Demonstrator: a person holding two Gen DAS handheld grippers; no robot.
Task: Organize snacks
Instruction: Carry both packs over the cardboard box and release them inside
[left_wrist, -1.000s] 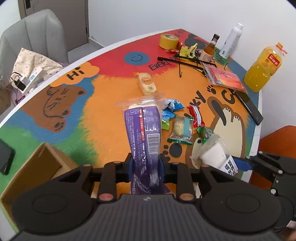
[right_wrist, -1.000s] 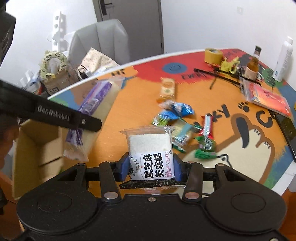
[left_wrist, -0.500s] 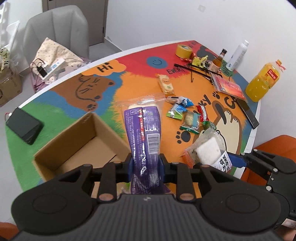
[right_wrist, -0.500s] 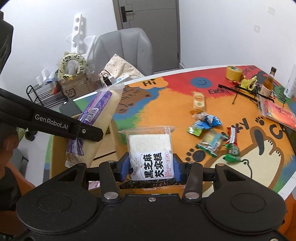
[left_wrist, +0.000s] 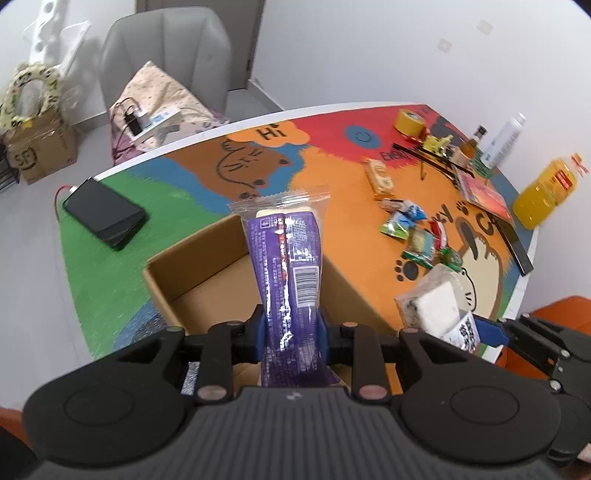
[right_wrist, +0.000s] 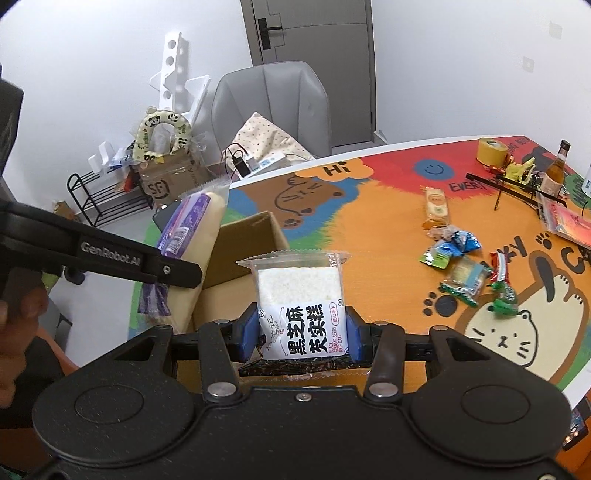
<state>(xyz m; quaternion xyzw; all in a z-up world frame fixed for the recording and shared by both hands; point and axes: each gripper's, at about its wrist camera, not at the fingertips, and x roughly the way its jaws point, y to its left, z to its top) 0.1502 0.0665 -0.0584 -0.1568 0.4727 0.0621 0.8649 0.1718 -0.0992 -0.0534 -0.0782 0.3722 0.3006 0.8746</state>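
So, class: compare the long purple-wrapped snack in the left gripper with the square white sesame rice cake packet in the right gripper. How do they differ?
The long purple-wrapped snack is narrow and elongated; the square white sesame rice cake packet is short and squarish. The purple wrapper is mostly opaque with a barcode; the rice cake packet is clear on top, showing the white cake. Shared: each is sealed and clamped upright, by the left gripper and right gripper, near the open cardboard box.

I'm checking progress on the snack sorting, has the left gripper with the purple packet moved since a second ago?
Yes. The left gripper has pulled back from the loose snacks toward the cardboard box, so the purple packet now hangs above it.
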